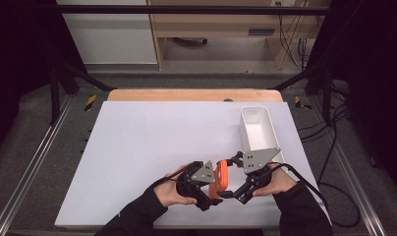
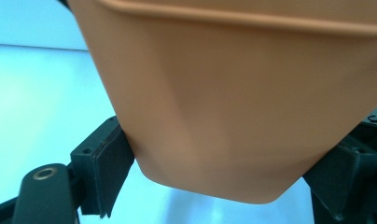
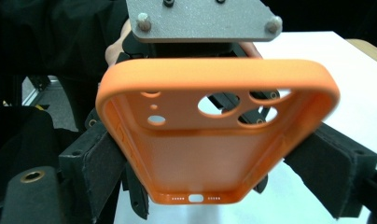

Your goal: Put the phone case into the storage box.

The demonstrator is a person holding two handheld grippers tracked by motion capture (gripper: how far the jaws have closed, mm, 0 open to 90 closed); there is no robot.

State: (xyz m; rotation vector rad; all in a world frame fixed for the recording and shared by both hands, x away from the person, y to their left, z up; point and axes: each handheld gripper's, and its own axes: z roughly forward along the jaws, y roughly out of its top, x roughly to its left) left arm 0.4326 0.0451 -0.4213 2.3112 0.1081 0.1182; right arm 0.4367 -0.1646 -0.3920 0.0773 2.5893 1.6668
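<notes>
Phone case [image 1: 221,179] in orange silicone is held above the near edge of the white counter [image 1: 152,147], between the two hand-held grippers; it is gripped by the left hand-held gripper [image 1: 209,194], whose padded jaws are seen in the left gripper view pressed against both sides of the case's smooth back [image 2: 233,107]; the right hand-held gripper [image 1: 231,189] is set around the lower end of the same case, and in the right gripper view its black foam pads [image 3: 100,163] are seen lying against the two long edges of the case [image 3: 214,149], so the case is clamped from both sides; the inner face of the case is turned toward that camera, with the camera cut-outs at the far end and the charging-port slot nearest the jaws; the grey three-cornered plate [image 3: 205,18] of the left hand-held gripper is seen just behind the case's top edge; a white rectangular bin [image 1: 258,130] stands on the counter just beyond the right hand-held gripper, apart from the case; both hands are kept close together near the counter's front edge, with dark sleeves [image 1: 137,216] entering from below.
</notes>
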